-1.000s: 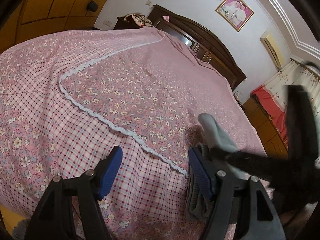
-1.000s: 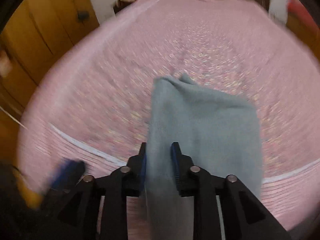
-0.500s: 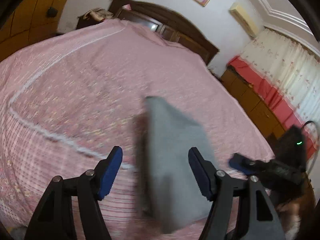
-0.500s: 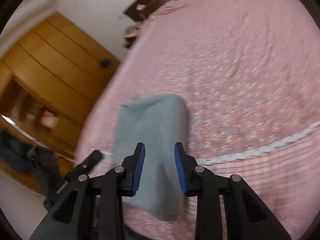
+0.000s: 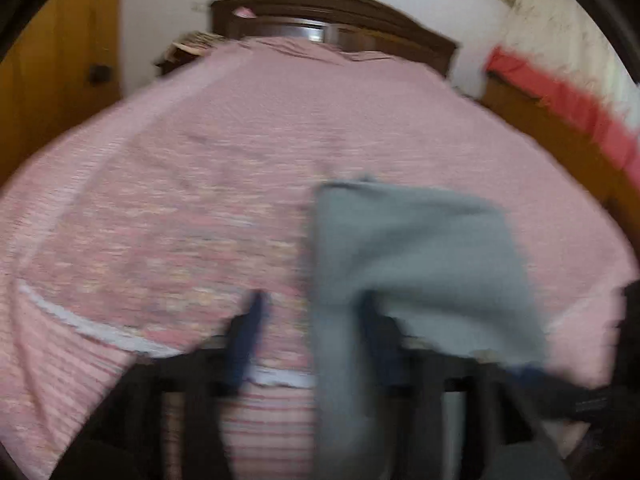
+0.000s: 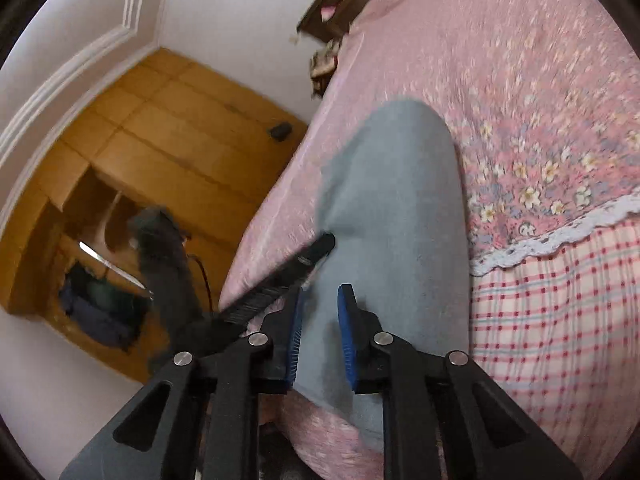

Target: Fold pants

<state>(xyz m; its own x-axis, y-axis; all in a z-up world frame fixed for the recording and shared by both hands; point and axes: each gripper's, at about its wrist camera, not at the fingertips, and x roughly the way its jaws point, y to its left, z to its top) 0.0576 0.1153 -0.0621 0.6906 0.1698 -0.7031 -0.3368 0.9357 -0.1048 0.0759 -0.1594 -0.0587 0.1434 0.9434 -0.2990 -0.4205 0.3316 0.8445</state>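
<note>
Pants [image 6: 392, 200] lie on floral bedspread [image 6: 540, 120] near wardrobe [image 6: 160, 140].

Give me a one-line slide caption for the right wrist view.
Right claw closing on folded grey pants over a pink floral bedspread, left claw alongside.

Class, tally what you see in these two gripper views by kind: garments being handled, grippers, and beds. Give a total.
Grey pants: 1
Grippers: 2, the left gripper and the right gripper, both with jaws closing and grey cloth between them
Bed with pink floral cover: 1
Total: 4
</note>
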